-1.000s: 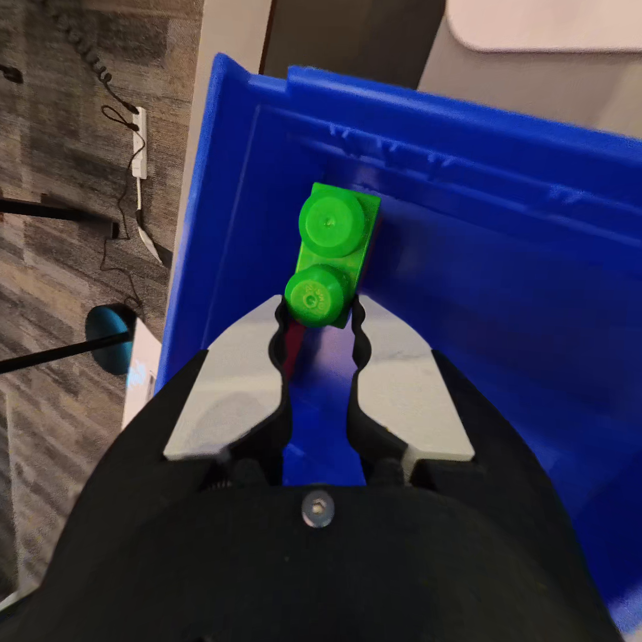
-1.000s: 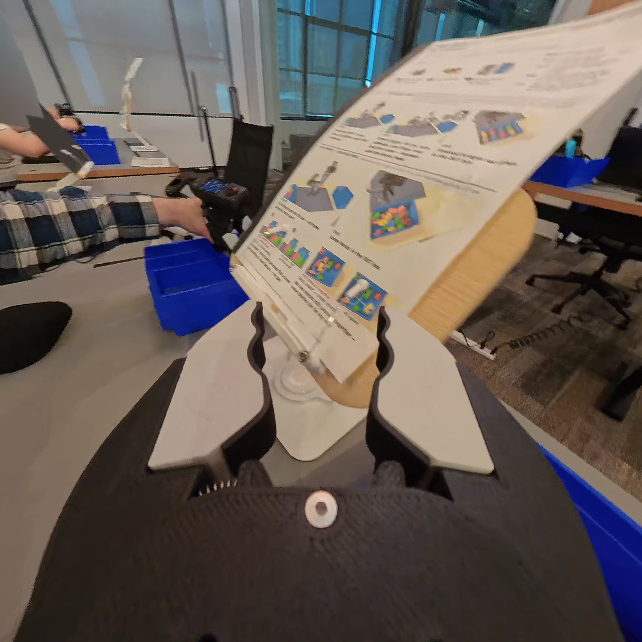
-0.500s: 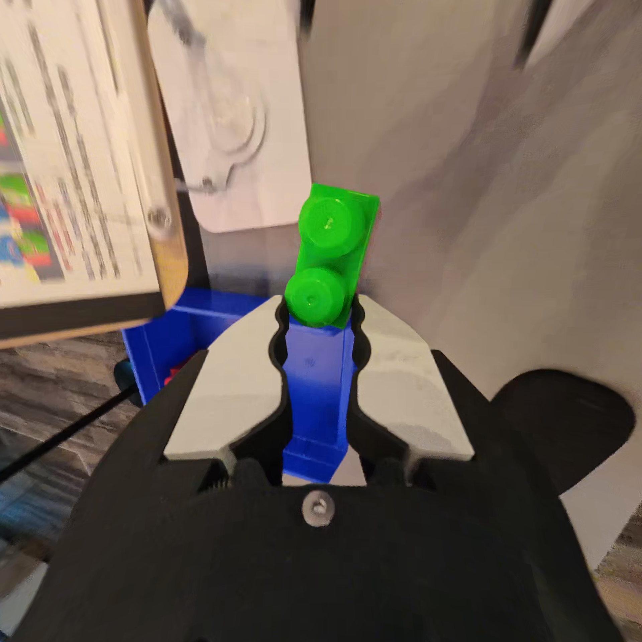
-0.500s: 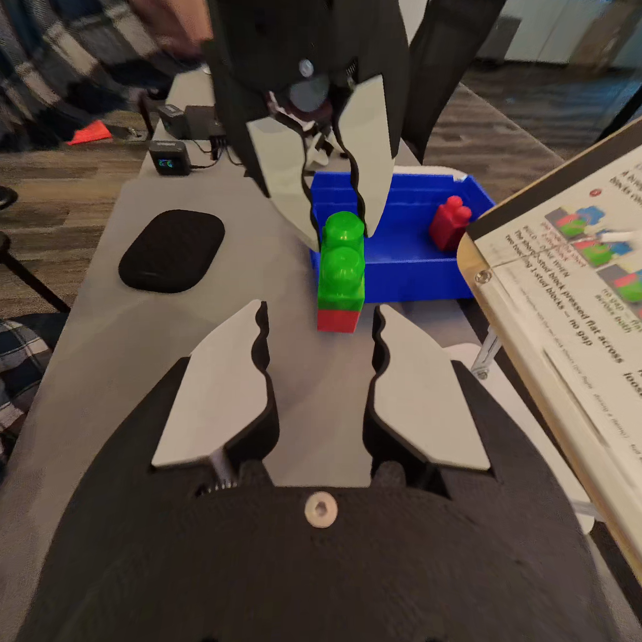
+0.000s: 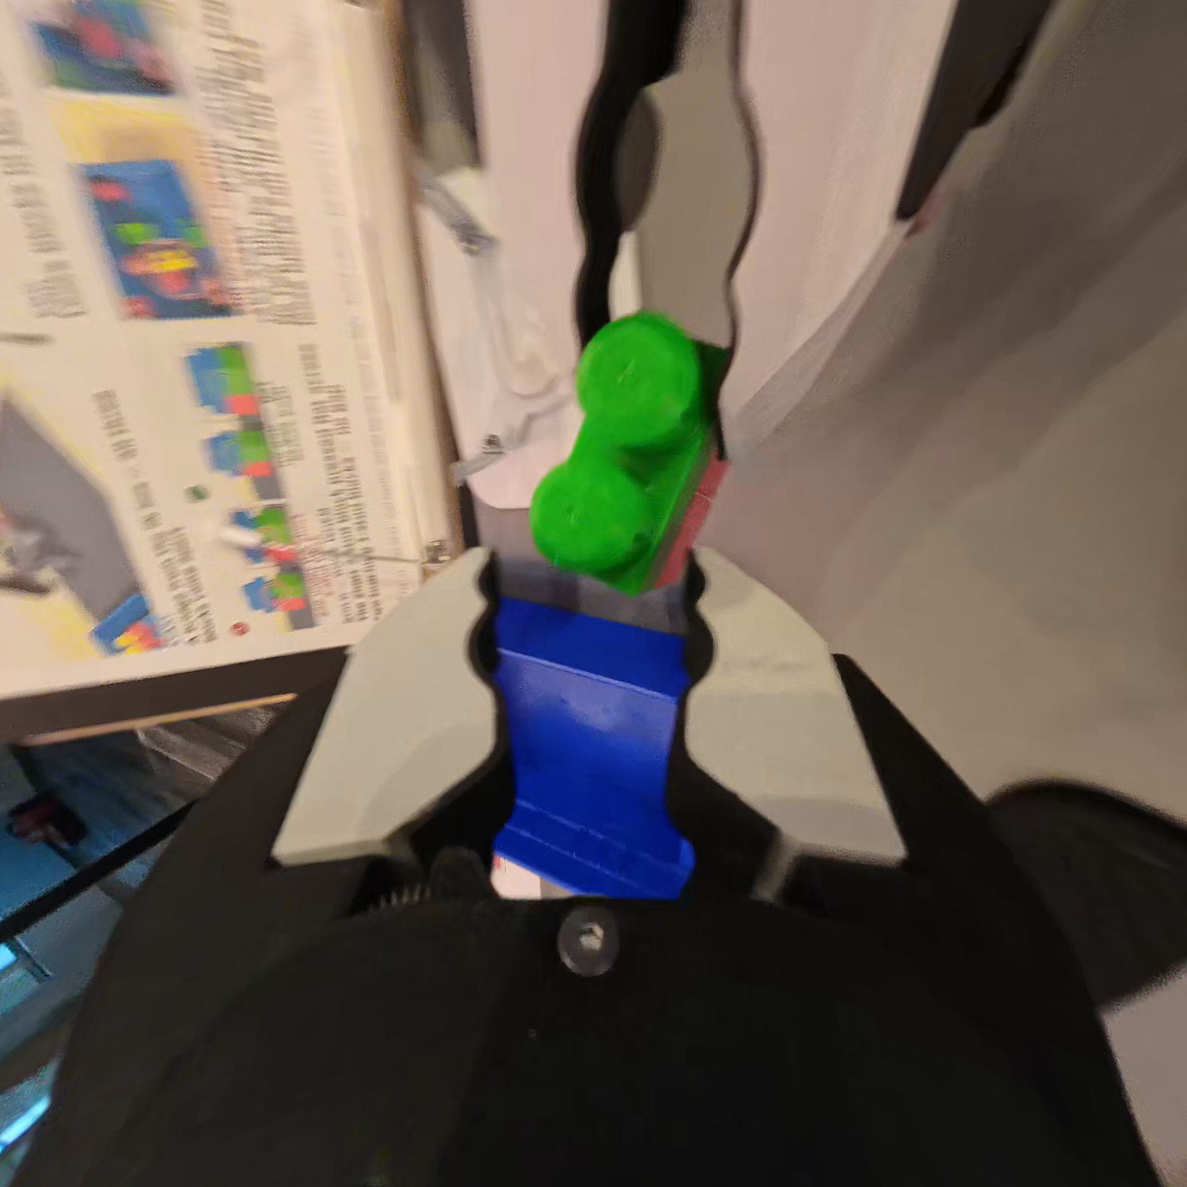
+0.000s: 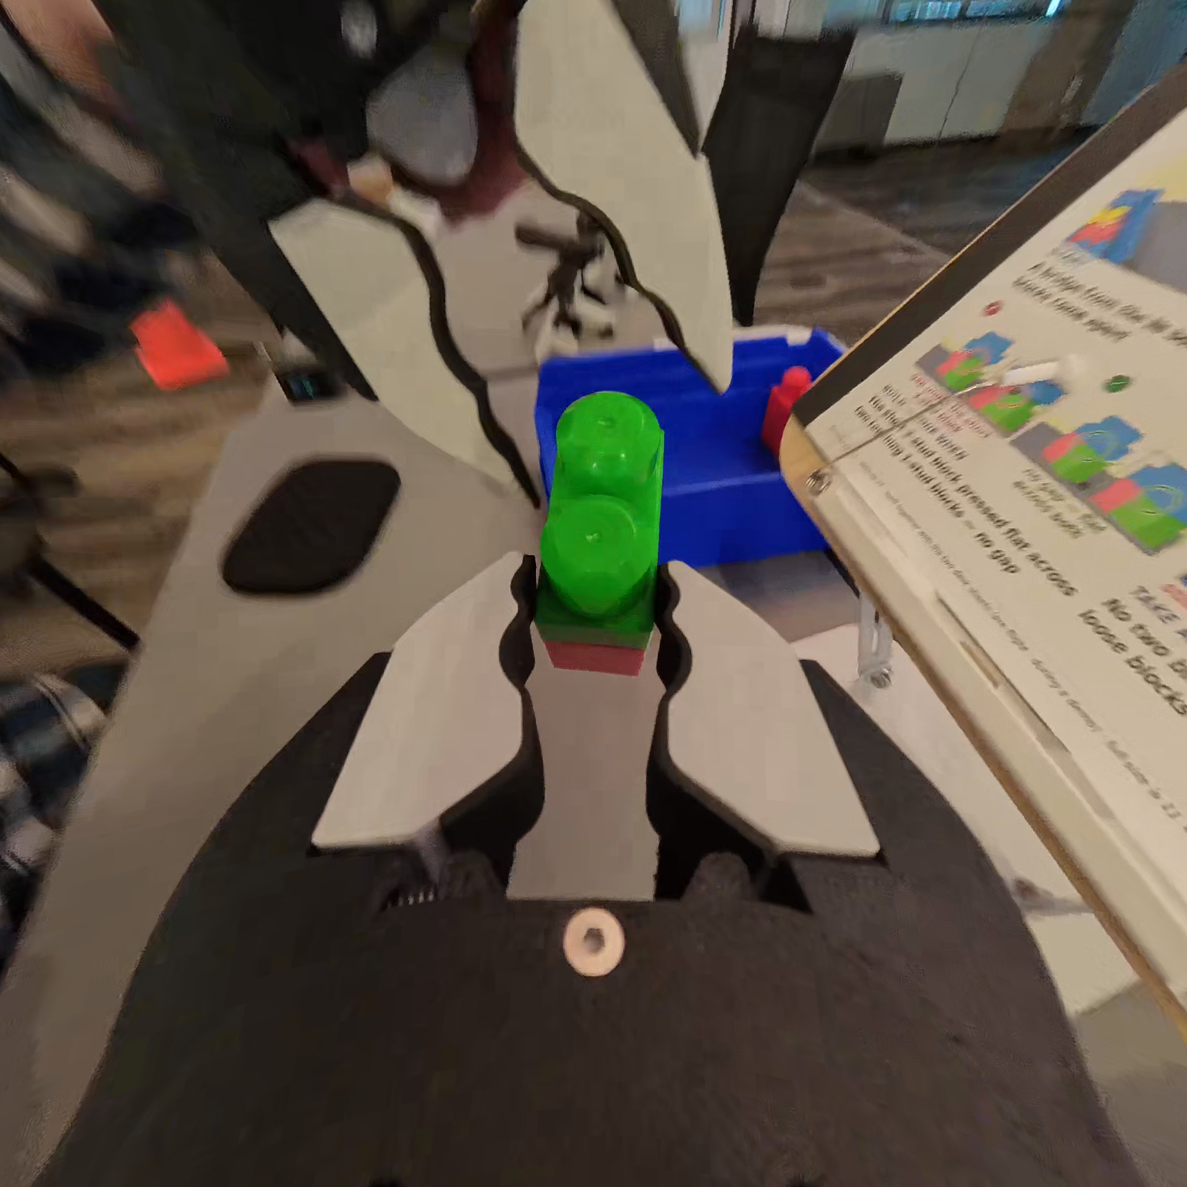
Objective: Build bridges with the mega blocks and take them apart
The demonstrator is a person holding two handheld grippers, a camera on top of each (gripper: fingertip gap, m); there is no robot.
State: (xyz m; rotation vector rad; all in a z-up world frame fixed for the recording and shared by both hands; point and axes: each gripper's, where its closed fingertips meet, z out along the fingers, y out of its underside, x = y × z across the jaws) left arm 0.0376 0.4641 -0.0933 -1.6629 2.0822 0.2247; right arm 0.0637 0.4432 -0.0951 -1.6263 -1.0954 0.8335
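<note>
While the right claw (image 6: 594, 597) clamps the base of the green two-stud block (image 6: 604, 514) stacked on a red block (image 6: 594, 658), the left claw (image 5: 591, 578) stands released, pads clear of it. Stack hangs above the grey surface (image 6: 212, 642), blue bin (image 6: 706, 475) at 1 o'clock. Judgement: regrip green only, then pull straight apart without twisting.

Green block (image 6: 600, 514) from left hand-held gripper (image 5: 588, 565) to right (image 6: 594, 578)
</note>
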